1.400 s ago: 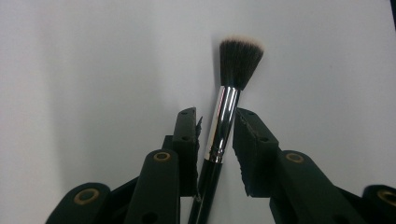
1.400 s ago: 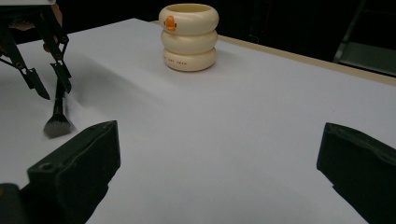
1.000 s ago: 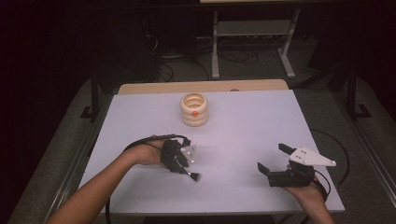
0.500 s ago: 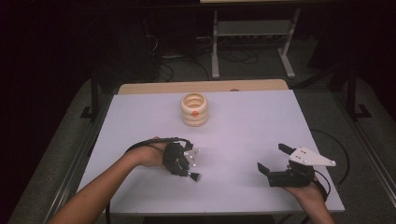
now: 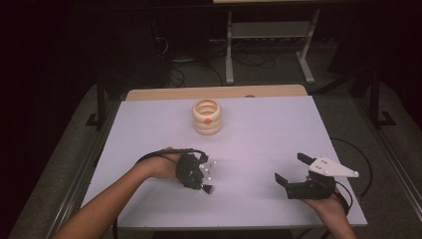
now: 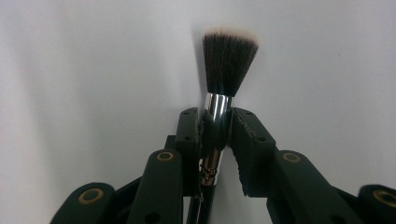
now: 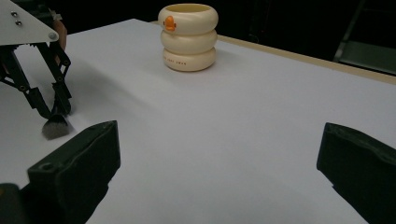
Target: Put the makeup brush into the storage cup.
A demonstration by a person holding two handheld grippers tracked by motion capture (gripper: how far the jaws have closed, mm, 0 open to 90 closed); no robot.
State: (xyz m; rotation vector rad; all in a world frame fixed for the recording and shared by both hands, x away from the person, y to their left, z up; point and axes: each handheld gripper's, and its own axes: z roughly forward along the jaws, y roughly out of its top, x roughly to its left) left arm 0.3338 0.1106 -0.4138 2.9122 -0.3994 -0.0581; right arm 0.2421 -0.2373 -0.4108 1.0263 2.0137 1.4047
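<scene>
From above, we see our left gripper (image 5: 197, 173) holding a small brush (image 5: 208, 188) low over the white table (image 5: 259, 134). Our right gripper (image 5: 298, 172) rests wide open with nothing in it. A cream ringed cup (image 5: 207, 116) stands far ahead of both. In the left gripper view, the jaws pinch the brush's shiny neck. In the right gripper view, the cup is ahead. We guess the brush goes in the cup; it is not there yet. The room is dark.
</scene>
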